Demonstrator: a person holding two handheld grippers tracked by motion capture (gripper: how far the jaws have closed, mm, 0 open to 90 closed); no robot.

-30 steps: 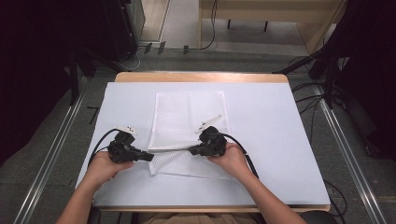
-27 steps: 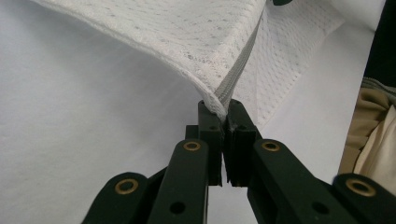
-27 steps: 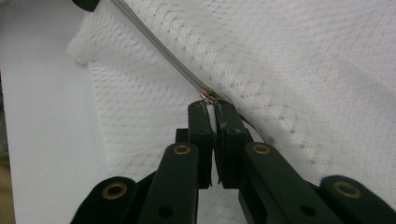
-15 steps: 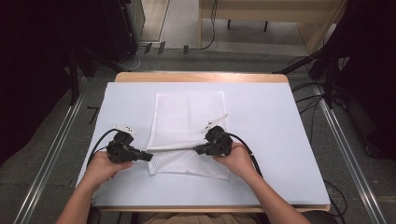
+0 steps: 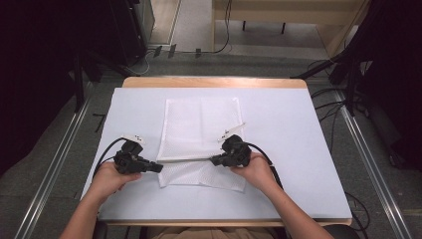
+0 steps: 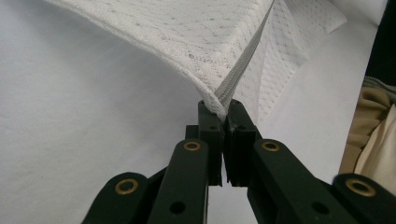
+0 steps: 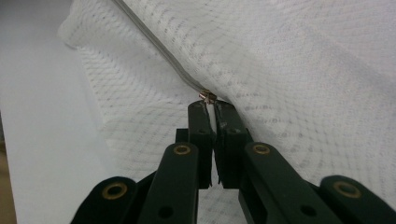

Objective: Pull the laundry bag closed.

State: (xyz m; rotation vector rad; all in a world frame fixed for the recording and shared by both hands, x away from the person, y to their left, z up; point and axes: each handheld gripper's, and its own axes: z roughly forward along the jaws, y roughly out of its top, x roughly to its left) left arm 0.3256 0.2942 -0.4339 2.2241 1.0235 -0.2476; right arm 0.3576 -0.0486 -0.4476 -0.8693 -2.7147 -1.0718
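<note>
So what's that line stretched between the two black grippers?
In the high view, a grey zipper of the white mesh bag runs between left gripper and right gripper, each clamped on one end.

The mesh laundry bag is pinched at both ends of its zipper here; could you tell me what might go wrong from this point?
1. The right gripper holds only the small zipper pull; it could slip out if tugged hard.
2. The left gripper clamps just the corner of the mesh bag at the zipper end, so thin mesh might tear or pull free.
3. The lifted bag may bunch and jam the zipper.
</note>
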